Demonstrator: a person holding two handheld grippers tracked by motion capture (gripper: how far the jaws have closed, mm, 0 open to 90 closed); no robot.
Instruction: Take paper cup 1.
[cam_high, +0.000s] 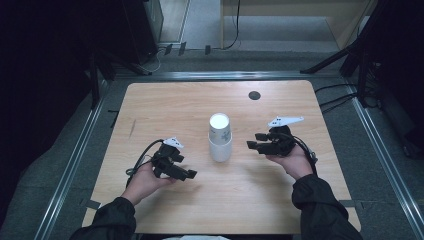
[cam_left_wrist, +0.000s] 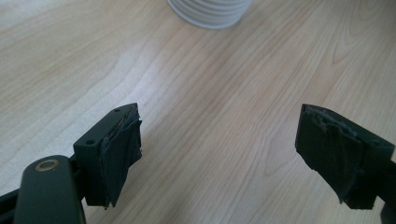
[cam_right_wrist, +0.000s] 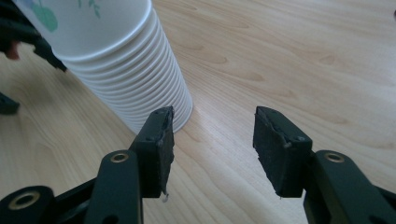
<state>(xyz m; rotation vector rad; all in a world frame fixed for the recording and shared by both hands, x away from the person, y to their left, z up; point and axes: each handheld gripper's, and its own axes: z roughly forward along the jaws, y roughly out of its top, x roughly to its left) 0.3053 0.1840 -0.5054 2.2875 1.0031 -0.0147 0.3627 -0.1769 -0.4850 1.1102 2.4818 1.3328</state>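
A stack of white paper cups (cam_high: 220, 137) stands upside down at the middle of the wooden table (cam_high: 200, 200). My left gripper (cam_high: 187, 172) lies low to the left of the stack, jaws pointing right. In the left gripper view it (cam_left_wrist: 219, 140) is open wide over bare wood, with the stack's rim (cam_left_wrist: 210, 11) farther ahead. My right gripper (cam_high: 252, 141) is to the right of the stack, pointing left at it. Its jaws (cam_right_wrist: 212, 135) stand apart with nothing between them, and the ribbed stack (cam_right_wrist: 126, 70) rises just beyond the left jaw.
A dark round hole (cam_high: 254, 95) sits near the table's far edge. Metal rails (cam_high: 75, 160) run along both sides on the grey floor. Black stand legs (cam_high: 330, 60) and cables lie beyond the far corners. Bare wood surrounds the stack.
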